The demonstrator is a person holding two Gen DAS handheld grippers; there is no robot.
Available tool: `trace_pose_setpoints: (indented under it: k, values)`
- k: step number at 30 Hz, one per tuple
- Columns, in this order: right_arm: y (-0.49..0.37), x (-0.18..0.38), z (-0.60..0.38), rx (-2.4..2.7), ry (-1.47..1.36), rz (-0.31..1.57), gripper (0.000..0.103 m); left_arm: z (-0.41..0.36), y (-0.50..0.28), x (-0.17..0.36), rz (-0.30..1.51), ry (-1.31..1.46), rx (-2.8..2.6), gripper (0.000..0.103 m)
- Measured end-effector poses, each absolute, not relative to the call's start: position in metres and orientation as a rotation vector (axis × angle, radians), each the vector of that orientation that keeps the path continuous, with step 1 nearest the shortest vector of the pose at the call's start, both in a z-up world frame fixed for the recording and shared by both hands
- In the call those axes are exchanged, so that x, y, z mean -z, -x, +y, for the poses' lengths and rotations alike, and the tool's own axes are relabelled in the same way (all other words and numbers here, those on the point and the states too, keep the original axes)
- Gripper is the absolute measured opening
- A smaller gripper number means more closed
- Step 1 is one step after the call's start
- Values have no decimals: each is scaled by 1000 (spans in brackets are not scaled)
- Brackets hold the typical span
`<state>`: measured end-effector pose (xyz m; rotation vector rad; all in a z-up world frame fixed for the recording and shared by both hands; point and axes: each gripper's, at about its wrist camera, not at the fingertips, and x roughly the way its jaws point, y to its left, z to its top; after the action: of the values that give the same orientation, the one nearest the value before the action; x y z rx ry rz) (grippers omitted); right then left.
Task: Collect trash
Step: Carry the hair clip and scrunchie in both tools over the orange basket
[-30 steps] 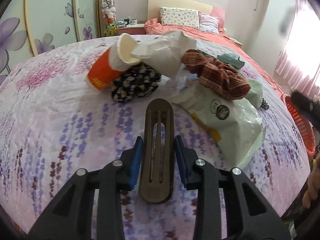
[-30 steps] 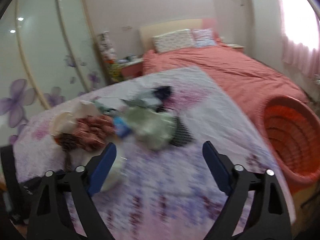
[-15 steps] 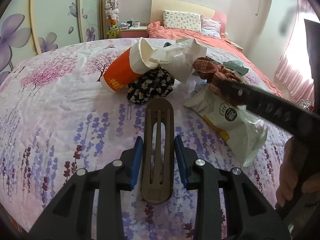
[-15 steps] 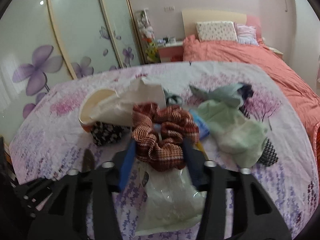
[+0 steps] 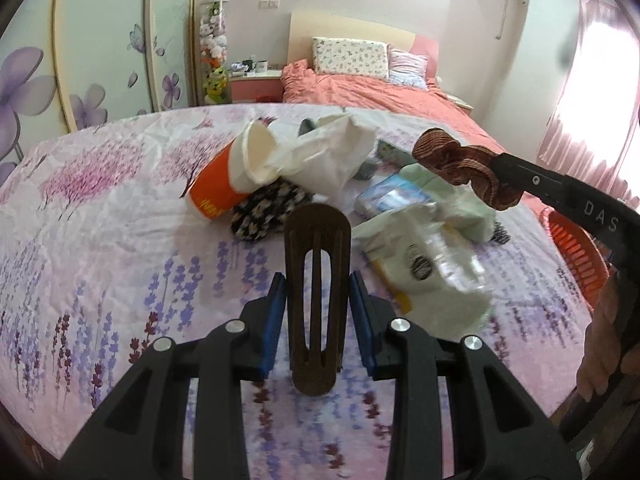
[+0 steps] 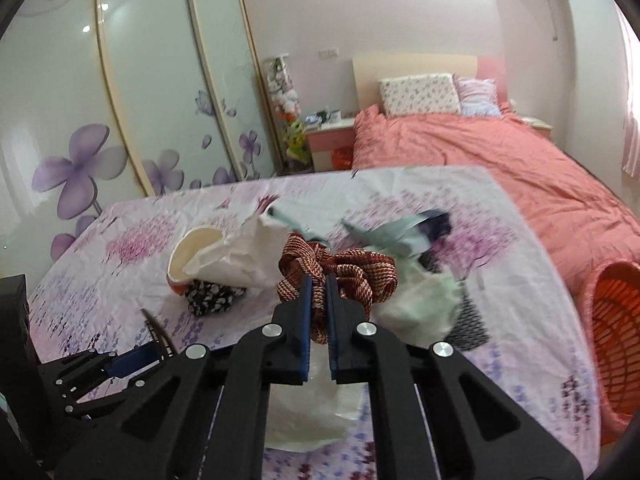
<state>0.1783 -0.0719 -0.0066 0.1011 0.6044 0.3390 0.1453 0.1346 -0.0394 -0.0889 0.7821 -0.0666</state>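
Bed (image 5: 100,240), lavender-print cover: carries one heap of mixed litter and cloth.
Laundry basket (image 6: 616,336), orange, one, beside the bed's right edge.
Paper bag (image 5: 332,160), white, crumpled, one, against the cup.
Plastic bag (image 5: 432,268), clear-and-white, one, round dark label, wording unreadable.
Paper cup (image 5: 228,180), orange and white, one, on its side; orange print too small to read.
Right claw (image 6: 319,292): jaws just closed, now clenched on the red-brown patterned scrunchie (image 6: 340,276), lifted clear of the heap; "DAS" legible on its arm.
Left claw (image 5: 318,300): partly open, gripping one brown slotted hair clip (image 5: 318,292) by both sides, above the cover.
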Motion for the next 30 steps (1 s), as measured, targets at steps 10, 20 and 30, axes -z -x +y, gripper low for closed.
trace_pose_setpoints:
  k: [10,20,30]
  values:
    - [-160,-4,-120,-235,-125,535,7,93,-154,11,738,61,149,29]
    - [-158,26,-139,-186,-165,604,7,94,-156,43,821,79,150,25]
    - [-148,35,-139,-203,-150,616,7,123,-146,76,904,120,99,37]
